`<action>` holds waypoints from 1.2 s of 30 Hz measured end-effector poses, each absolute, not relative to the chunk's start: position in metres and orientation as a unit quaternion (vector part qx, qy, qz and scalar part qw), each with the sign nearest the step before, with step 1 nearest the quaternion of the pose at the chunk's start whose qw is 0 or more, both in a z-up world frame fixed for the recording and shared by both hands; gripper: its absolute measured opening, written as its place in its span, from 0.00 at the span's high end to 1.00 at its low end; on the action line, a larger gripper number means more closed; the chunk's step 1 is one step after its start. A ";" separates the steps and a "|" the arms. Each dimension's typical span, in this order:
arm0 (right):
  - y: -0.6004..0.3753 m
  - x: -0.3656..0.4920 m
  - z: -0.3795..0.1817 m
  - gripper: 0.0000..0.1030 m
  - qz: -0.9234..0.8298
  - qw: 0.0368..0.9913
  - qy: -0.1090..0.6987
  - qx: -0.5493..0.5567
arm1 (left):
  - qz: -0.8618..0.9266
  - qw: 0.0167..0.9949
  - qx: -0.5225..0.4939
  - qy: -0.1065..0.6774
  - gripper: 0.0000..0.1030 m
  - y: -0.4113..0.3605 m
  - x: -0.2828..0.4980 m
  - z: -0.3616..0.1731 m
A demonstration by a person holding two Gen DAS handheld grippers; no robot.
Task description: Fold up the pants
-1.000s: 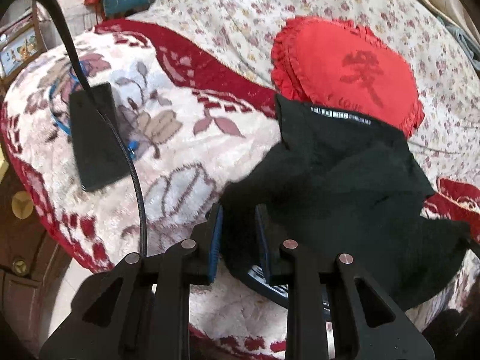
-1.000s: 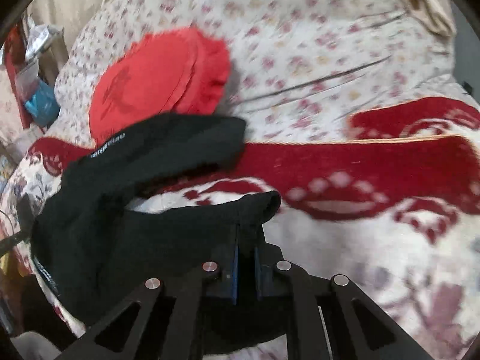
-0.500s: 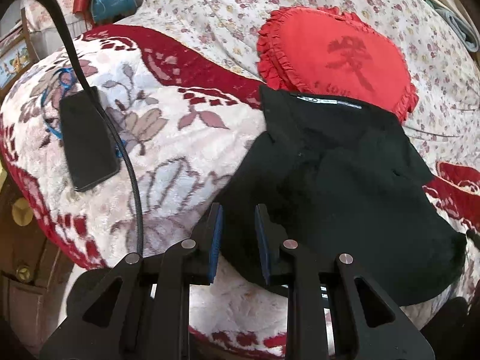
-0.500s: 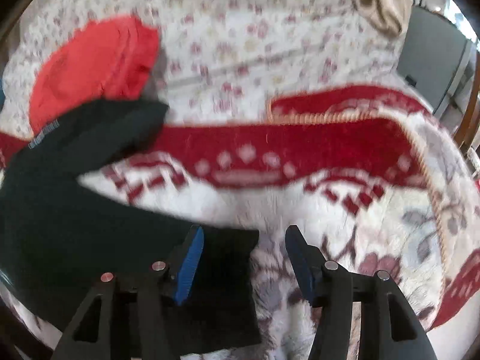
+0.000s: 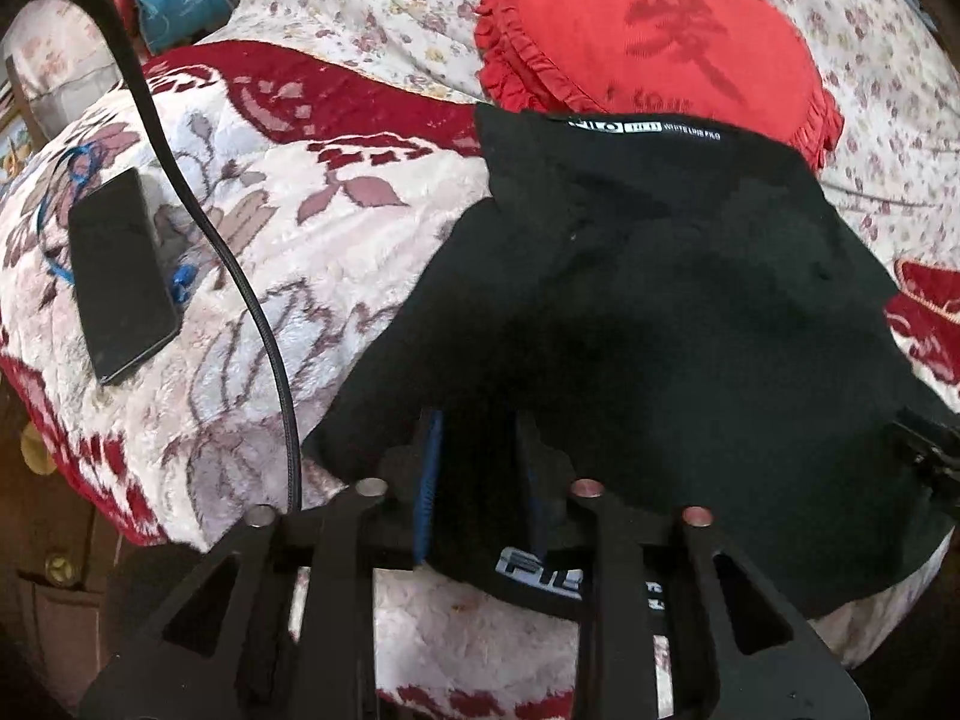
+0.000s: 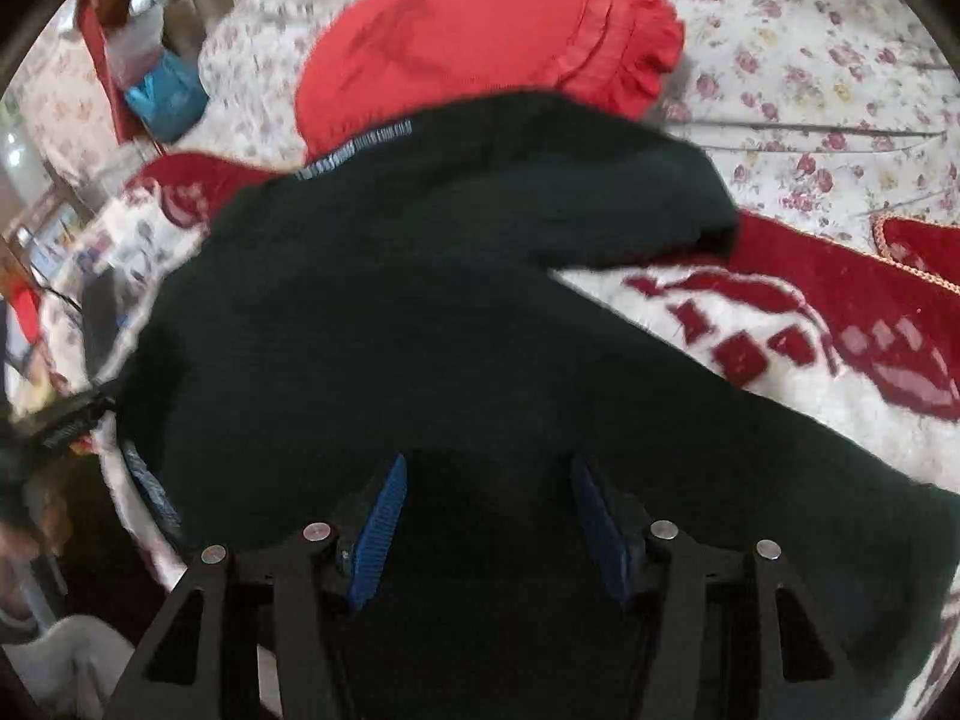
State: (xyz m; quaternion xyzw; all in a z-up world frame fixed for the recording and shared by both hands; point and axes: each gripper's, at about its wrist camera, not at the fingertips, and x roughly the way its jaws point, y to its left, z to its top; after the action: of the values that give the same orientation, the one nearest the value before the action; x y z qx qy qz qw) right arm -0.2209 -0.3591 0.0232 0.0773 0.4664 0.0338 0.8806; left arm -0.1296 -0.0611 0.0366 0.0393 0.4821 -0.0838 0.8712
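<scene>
Black knit pants [image 5: 660, 312] lie bunched on the plush white blanket with red floral pattern [image 5: 312, 252] covering the bed, far edge with its white-lettered band overlapping the red heart-shaped frilled cushion [image 5: 648, 36]. One layer looks already doubled over toward the near edge, so likely an early fold is laid down and being let go. Left tool [image 5: 477, 480] sits low at the near hem, jaws have just been opening a little; black fabric is between the blue pads [image 5: 427, 480], but whether they press on it I cannot tell, since black cloth against black fingers hides the contact. Right tool [image 6: 489, 531] hovers over the pants' near part, jaws have just been opening and stand well apart, blue pads [image 6: 381, 531] clear of the cloth, nothing clamped — reads as a release after placing the corner. Right view is motion-blurred. Black smartphone [image 5: 120, 276] and black braided cable [image 5: 240, 276] lie on the blanket, well apart from the pants on the left, not in the way. Next probably needs a regrasp at the folded edge and smoothing; the soft knit will slump and drag on the fuzzy blanket, so layers may shift out of line.
</scene>
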 end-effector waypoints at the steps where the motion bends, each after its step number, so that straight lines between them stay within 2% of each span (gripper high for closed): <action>1: -0.357 -0.221 0.022 0.38 0.037 0.883 0.463 0.070 | -0.089 0.872 0.043 0.480 0.66 -0.063 -0.129 0.036; 3: -0.356 -0.218 0.025 0.37 0.047 0.881 0.466 0.068 | -0.100 0.872 0.055 0.476 0.52 -0.068 -0.129 0.036; 8: -0.368 -0.209 0.052 0.37 0.066 0.892 0.437 0.092 | -0.106 0.874 0.082 0.468 0.50 -0.074 -0.129 0.044; 12: -0.364 -0.181 0.073 0.37 0.068 0.909 0.405 0.066 | -0.109 0.882 0.071 0.453 0.49 -0.067 -0.124 0.061; 13: -0.361 -0.169 0.078 0.37 0.068 0.914 0.398 0.048 | -0.109 0.884 0.070 0.450 0.48 -0.066 -0.122 0.064; 15: -0.356 -0.145 0.085 0.37 0.069 0.917 0.393 0.019 | -0.110 0.887 0.070 0.443 0.38 -0.064 -0.114 0.070; 24: -0.351 -0.051 0.095 0.32 0.075 0.916 0.381 -0.102 | -0.103 0.891 0.050 0.438 0.38 -0.055 -0.048 0.087; 31: -0.356 0.019 0.061 0.32 0.082 0.878 0.434 -0.186 | -0.108 0.882 0.032 0.459 0.38 -0.055 -0.035 0.073; 33: -0.366 0.031 0.052 0.49 0.093 0.874 0.449 -0.159 | -0.106 0.878 0.031 0.466 0.38 -0.055 -0.033 0.067; 35: -0.371 0.035 0.047 0.82 0.091 0.871 0.460 -0.148 | -0.101 0.877 0.036 0.468 0.38 -0.055 -0.032 0.064; 36: -0.373 0.034 0.046 0.84 0.089 0.871 0.461 -0.144 | -0.100 0.877 0.036 0.469 0.38 -0.055 -0.032 0.064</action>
State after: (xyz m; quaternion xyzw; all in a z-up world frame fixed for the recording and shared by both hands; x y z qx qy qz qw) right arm 0.0341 -0.3728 0.0465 -0.1437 0.4611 0.0888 0.8711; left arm -0.0318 -0.0551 0.0635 0.0362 0.4689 -0.1002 0.8768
